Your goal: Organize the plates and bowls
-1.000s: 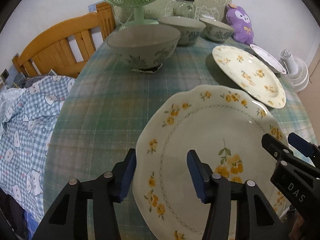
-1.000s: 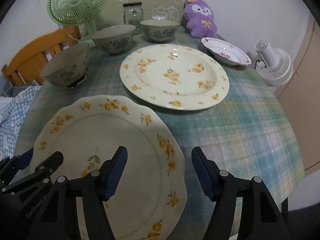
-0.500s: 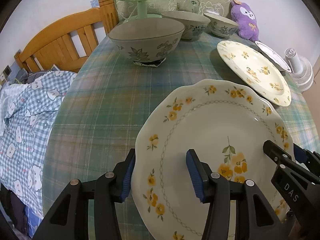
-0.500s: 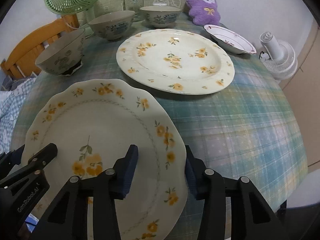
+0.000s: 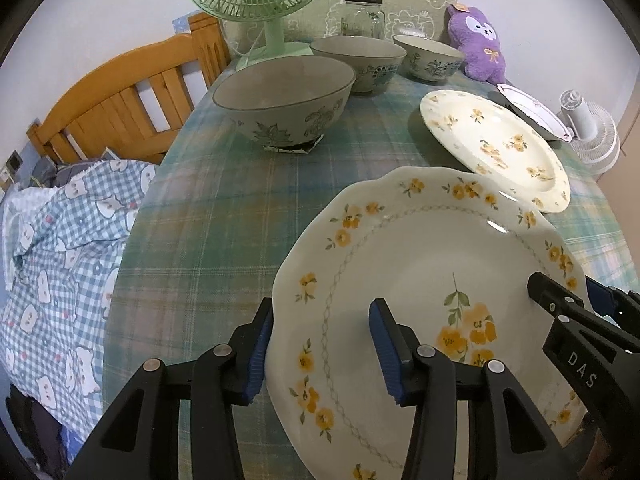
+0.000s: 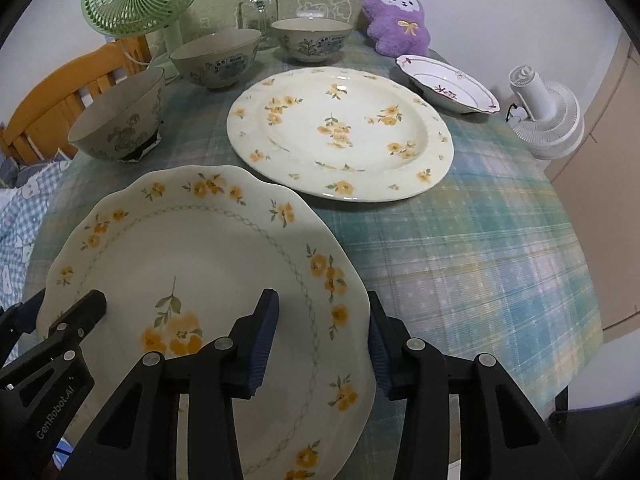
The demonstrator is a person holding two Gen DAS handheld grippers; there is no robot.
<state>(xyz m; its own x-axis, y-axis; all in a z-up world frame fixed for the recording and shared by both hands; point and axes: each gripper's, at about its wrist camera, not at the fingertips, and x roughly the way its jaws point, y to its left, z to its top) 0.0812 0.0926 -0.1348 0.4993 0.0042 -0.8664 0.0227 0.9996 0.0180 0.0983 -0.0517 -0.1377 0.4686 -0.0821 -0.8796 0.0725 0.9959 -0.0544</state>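
So both grippers are on the scalloped plate (image 6: 192,272) with the yellow flowers, at the near edge of the table (image 6: 460,248). The left gripper (image 5: 322,354) straddles the plate's left rim, one pad outside and one over the plate, jaws closing; can't tell if the pads actually press yet. The right gripper (image 6: 322,344) straddles the right rim the same way, and its pads look snug against the edge. Behind it sits a bigger round flowered plate (image 6: 340,132), a small pink-trimmed dish (image 6: 448,84), and three bowls (image 6: 120,120) in a row.
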